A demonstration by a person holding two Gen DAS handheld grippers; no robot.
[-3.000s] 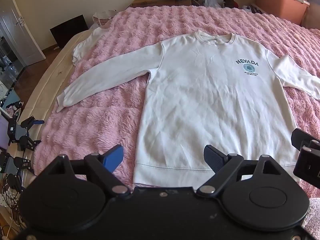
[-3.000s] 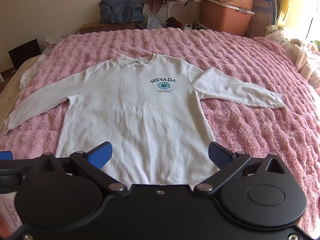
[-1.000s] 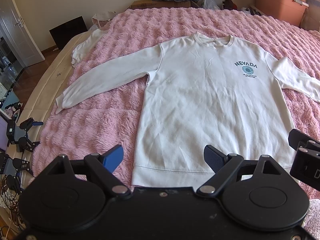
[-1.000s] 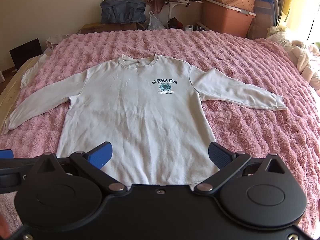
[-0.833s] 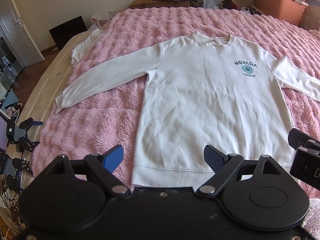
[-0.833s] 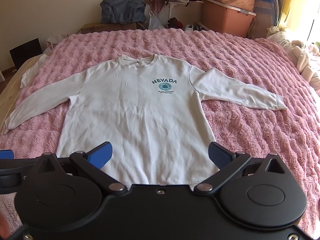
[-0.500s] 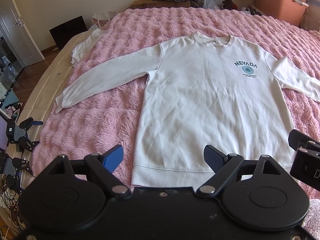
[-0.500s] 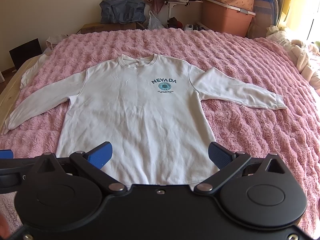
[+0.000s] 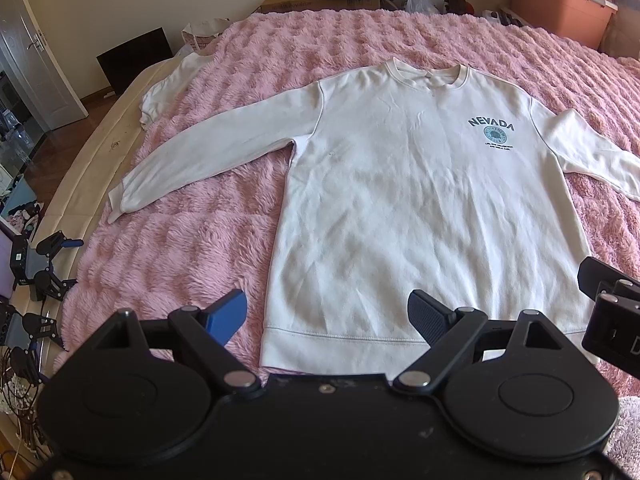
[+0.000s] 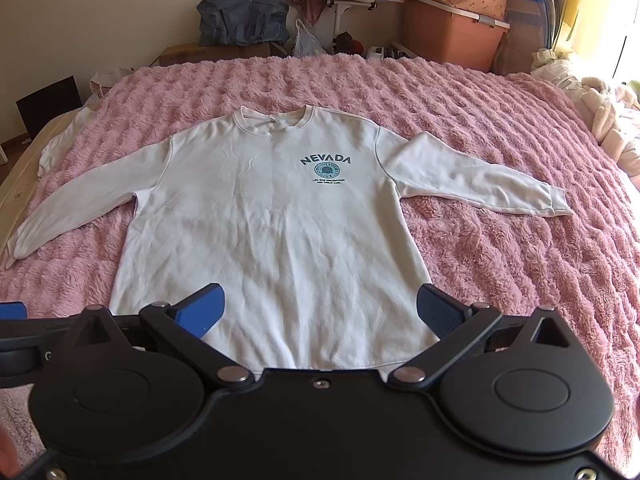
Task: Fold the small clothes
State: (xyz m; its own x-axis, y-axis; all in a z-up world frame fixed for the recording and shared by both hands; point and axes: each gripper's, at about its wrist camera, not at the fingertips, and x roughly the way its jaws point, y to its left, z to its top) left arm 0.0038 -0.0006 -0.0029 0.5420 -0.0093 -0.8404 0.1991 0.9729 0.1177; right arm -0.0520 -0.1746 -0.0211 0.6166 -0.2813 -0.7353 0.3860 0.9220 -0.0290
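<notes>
A white long-sleeved sweatshirt (image 9: 420, 200) with a blue "NEVADA" print lies flat, front up, on a pink fluffy bedspread (image 9: 192, 248), both sleeves spread out; it also shows in the right wrist view (image 10: 280, 220). My left gripper (image 9: 326, 314) is open and empty, held above the hem near its left corner. My right gripper (image 10: 320, 310) is open and empty, held above the hem's right half. Neither touches the cloth. Part of the right gripper (image 9: 612, 312) shows at the right edge of the left wrist view.
A second white garment (image 9: 168, 80) lies at the bed's far left edge. Beyond the bed stand a cardboard box (image 10: 216, 54) with a blue bag, a pink storage bin (image 10: 452, 32) and clutter. Pale bedding (image 10: 612, 120) lies at the right. Spare grippers (image 9: 40, 264) lie on the floor at left.
Almost nothing: both grippers stay open above the hem, with only a slight drift of the views. The sweatshirt has not moved.
</notes>
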